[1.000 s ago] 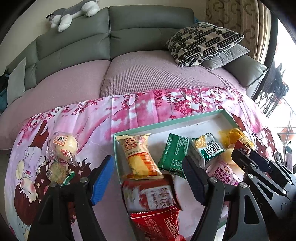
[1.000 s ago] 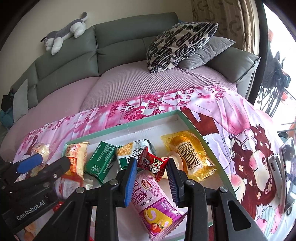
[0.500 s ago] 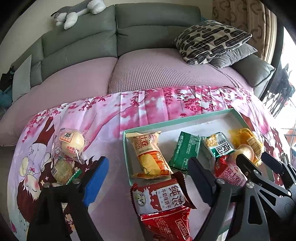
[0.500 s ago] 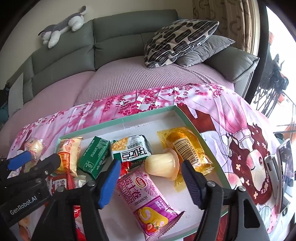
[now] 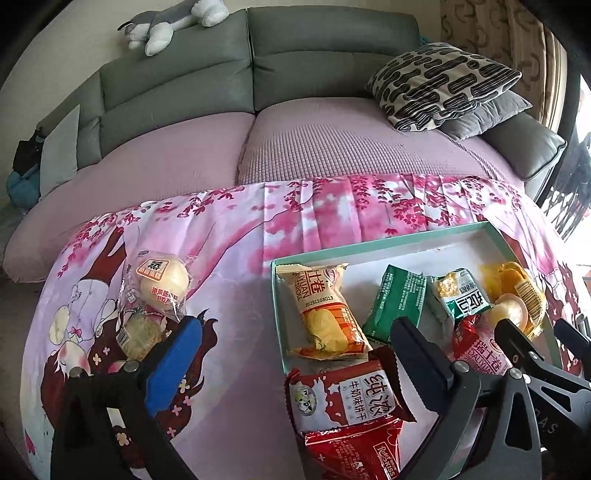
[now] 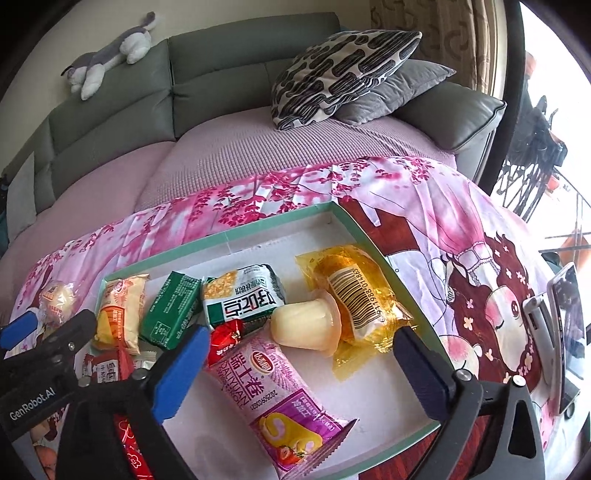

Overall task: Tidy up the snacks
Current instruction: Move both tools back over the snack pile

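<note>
A teal-rimmed white tray point(image 5: 369, 247) point(image 6: 221, 236) on the pink cloth holds several snack packets. My right gripper point(image 6: 301, 369) hovers over its near part with its jaws opening. A purple roll packet point(image 6: 280, 398), a jelly cup point(image 6: 303, 325) and a small red packet point(image 6: 225, 339) lie loose between them. My left gripper point(image 5: 295, 350) is also opening over the tray's near left corner. A red-and-white biscuit packet point(image 5: 343, 398) lies there untouched. Left of the tray lie a wrapped bun point(image 5: 162, 284) and a round cake packet point(image 5: 142, 332).
A grey sofa point(image 5: 184, 85) with a purple seat cover runs behind the table. On it are patterned cushions point(image 6: 343, 70) and a plush toy point(image 5: 173, 22). A phone on a stand point(image 6: 565, 332) sits on the cloth right of the tray.
My right gripper's jaws have gone from shut on the small red packet to wide apart, and the packet now lies in the tray. My left gripper's jaws have spread wider.
</note>
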